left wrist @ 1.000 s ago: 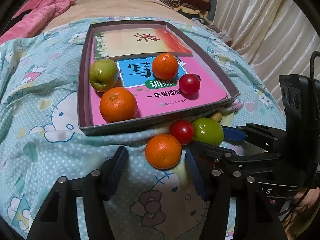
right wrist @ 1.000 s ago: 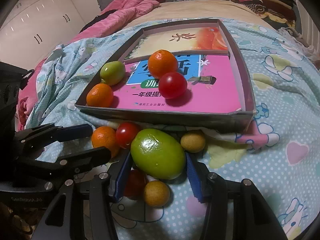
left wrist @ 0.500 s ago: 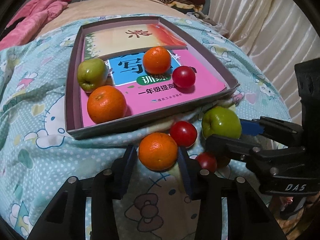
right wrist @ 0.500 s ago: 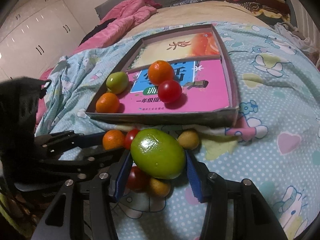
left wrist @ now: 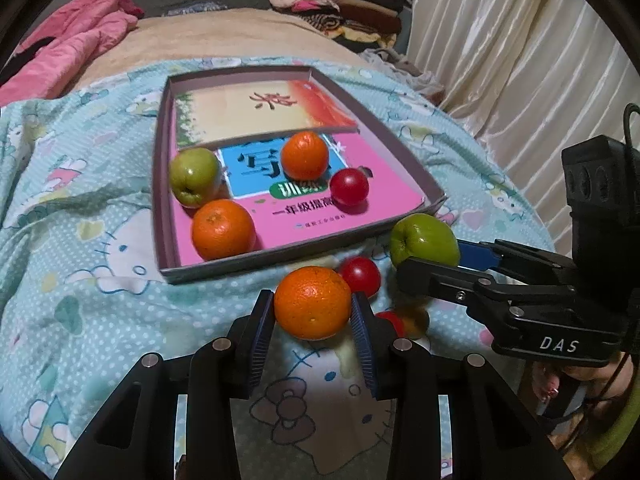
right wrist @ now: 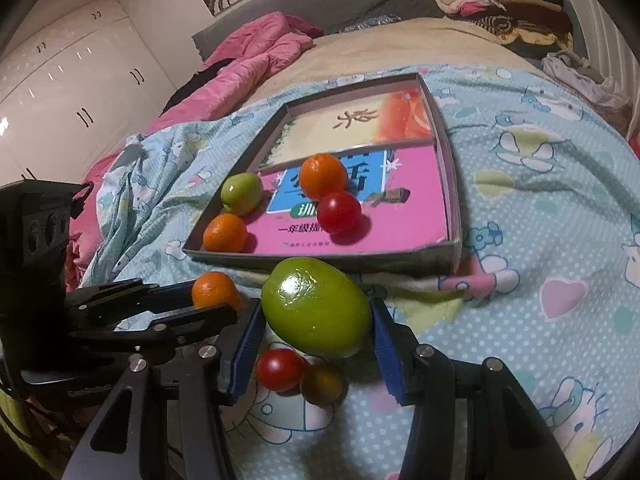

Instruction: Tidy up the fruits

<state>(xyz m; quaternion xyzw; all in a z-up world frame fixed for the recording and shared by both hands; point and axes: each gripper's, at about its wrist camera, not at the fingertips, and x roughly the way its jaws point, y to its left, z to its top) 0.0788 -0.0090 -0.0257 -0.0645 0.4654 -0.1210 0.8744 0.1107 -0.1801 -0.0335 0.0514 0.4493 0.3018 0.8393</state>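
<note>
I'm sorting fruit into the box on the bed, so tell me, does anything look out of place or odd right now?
Nothing is spilled or damaged. Loose fruit on the blanket outside the box: a red tomato, another tomato and a small brownish fruit. The box floor is lined with books, which is unusual.

Landmark: shallow box [left wrist: 408, 152] on the bedspread [left wrist: 80, 280].

- Inside the box, near half: green fruit [left wrist: 195, 176], two oranges [left wrist: 223, 229] [left wrist: 305, 155] and a red tomato [left wrist: 349, 187] crowd the left and middle.
- Inside the box, far half and right strip: bare book covers, open room.
- Just before the near wall: loose tomatoes [right wrist: 280, 369] and a small brown fruit [right wrist: 322, 383] lie close together.
- Left and right of the box: bare bedspread.
- Beyond the box: pink quilt [right wrist: 248, 56], folded clothes [left wrist: 340, 4].
</note>
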